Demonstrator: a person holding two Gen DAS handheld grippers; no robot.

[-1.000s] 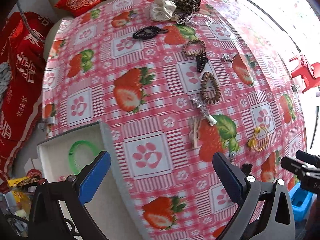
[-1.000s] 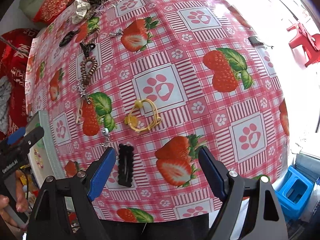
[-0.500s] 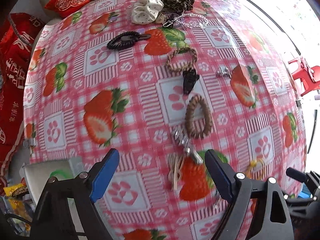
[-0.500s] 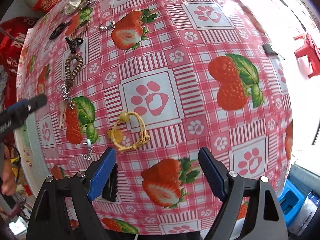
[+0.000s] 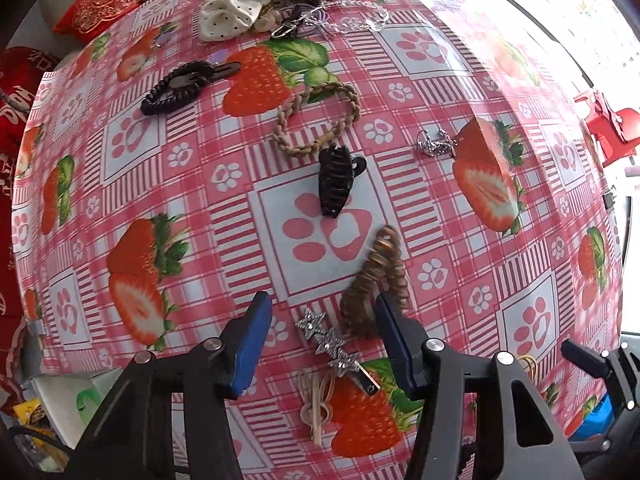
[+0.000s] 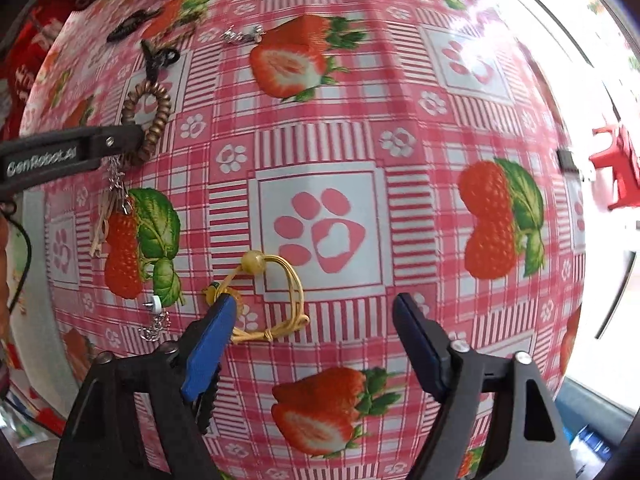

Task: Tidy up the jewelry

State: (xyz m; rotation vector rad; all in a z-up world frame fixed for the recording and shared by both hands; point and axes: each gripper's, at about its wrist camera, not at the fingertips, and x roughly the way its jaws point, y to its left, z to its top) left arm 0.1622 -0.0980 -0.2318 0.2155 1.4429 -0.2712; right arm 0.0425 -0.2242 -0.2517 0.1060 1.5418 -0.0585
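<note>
Pink-checked oilcloth with strawberries and paw prints covers the worktop (image 5: 420, 92), and hair pieces lie scattered over it. The left gripper (image 5: 320, 334) points down over a star clip (image 5: 332, 346), which lies between its fingers with a brown coil tie (image 5: 374, 280) just beside the right finger; the fingers have just been closing, yet stand spread and press on nothing. A tan tie (image 5: 316, 400) lies just below the star clip. Further toward the far edge lie a black claw clip (image 5: 336, 184), a braided ring (image 5: 316, 120), a black coil tie (image 5: 176, 88), a small silver piece (image 5: 434, 145) and a white scrunchie (image 5: 234, 8). The right gripper (image 6: 310, 320) hangs over a yellow cord tie (image 6: 276, 296), whose loop lies between the fingers and whose left end runs under the left finger (image 6: 208, 340). These fingers too have just been closing, still apart, and grip nothing. A silver stud (image 6: 154, 304) lies near the left finger.
</note>
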